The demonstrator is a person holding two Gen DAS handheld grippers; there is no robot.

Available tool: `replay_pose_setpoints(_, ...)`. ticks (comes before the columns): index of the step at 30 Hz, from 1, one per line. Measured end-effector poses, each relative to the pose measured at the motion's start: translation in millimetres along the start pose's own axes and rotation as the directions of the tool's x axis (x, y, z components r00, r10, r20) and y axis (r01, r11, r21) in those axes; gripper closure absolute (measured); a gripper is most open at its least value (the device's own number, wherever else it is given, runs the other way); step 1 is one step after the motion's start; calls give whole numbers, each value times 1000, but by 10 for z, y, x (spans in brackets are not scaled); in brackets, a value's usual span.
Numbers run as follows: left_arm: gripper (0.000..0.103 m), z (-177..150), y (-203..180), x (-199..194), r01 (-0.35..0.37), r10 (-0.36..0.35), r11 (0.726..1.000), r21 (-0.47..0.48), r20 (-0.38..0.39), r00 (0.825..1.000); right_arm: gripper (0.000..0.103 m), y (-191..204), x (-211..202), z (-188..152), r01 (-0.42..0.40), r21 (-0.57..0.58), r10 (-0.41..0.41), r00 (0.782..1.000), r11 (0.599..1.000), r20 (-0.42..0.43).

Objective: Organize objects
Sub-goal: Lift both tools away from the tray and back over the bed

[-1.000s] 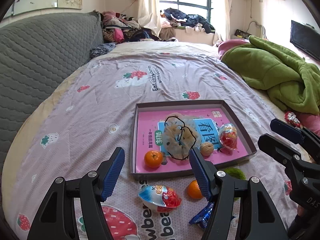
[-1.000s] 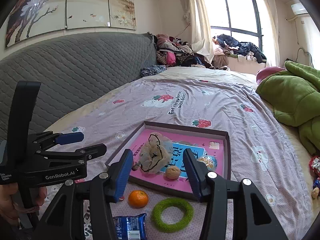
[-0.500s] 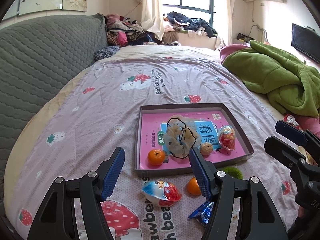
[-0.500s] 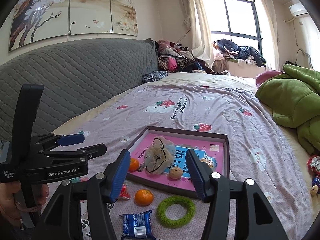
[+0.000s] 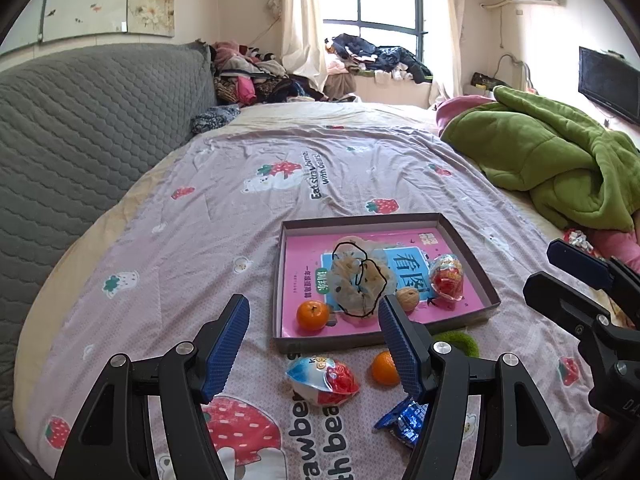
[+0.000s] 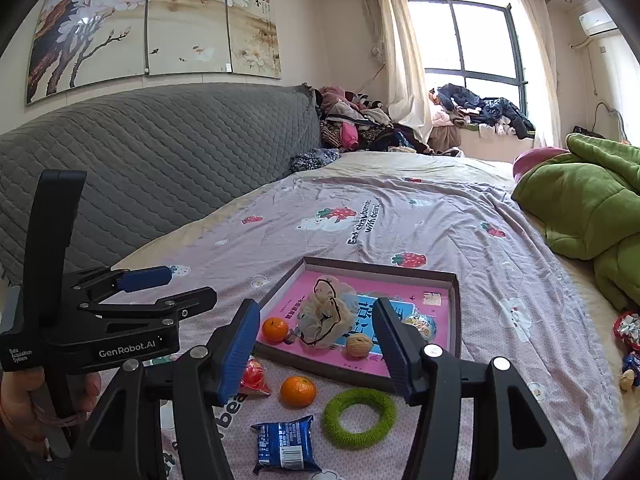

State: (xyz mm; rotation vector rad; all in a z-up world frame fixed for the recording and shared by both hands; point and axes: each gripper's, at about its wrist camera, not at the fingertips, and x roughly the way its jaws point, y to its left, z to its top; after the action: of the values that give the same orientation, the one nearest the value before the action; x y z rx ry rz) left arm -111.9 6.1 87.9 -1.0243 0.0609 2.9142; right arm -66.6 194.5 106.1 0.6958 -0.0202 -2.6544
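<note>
A shallow box tray (image 5: 279, 280) with a pink printed bottom lies on the bedspread. It holds an orange (image 5: 312, 315), a beige mesh scrunchie (image 5: 358, 280), a walnut (image 5: 408, 299) and a wrapped candy egg (image 5: 447, 278). In front of the tray lie a second candy egg (image 5: 322, 380), another orange (image 6: 298, 391), a green fuzzy ring (image 6: 359, 418) and a blue snack packet (image 6: 284, 444). My left gripper (image 5: 314, 348) hovers open and empty above the loose items. My right gripper (image 6: 316, 344) is open with nothing between its fingers, just short of the tray (image 6: 456, 312).
A grey quilted headboard (image 6: 160, 152) runs along the left. A green blanket (image 5: 552, 160) is heaped at the right, with small wrapped sweets (image 6: 628, 328) by the bed's right edge. Clothes (image 5: 372, 56) pile up under the window. A hand (image 6: 24, 400) holds the left gripper's handle.
Both grippers have drawn back and risen a little from the tray, so more of the loose items in front shows. The right gripper's jaws have spread wider; the left's are unchanged.
</note>
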Motion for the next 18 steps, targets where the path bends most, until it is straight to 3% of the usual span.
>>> replay_pose_setpoints(18, 34, -141, -20, -94, 14, -14, 1000, -12, -6, 1000, 43, 78, -68, -166, -5, -6, 5, 1000, 1000, -24)
